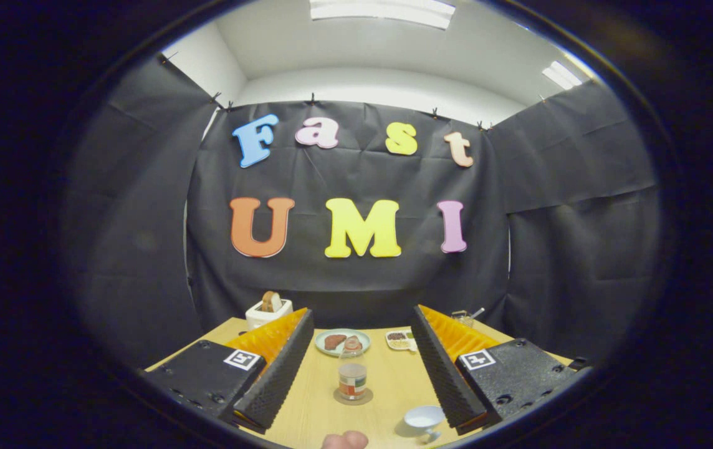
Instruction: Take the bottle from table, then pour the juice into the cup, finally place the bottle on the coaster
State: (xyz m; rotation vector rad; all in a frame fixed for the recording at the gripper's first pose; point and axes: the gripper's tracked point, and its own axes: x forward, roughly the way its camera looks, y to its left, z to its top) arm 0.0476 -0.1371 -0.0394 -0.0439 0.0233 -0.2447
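Observation:
A small clear bottle (352, 373) with a red, white and green label stands upright on a round brown coaster (354, 398) on the wooden table (387, 380). It lies between my two fingers, apart from both. My gripper (361, 318) is open wide, its black ribbed pads (278, 374) well clear of the bottle on either side. A white cup (425, 419) with a handle sits on the table close to the right finger, nearer to me than the bottle.
Beyond the bottle are a pale green plate (363, 338) with food and a small dish (401, 340). A white toaster (268, 310) with bread stands at the back left. A glass item (465, 318) is at the back right. A person's fingertip (345, 440) shows at the table's near edge.

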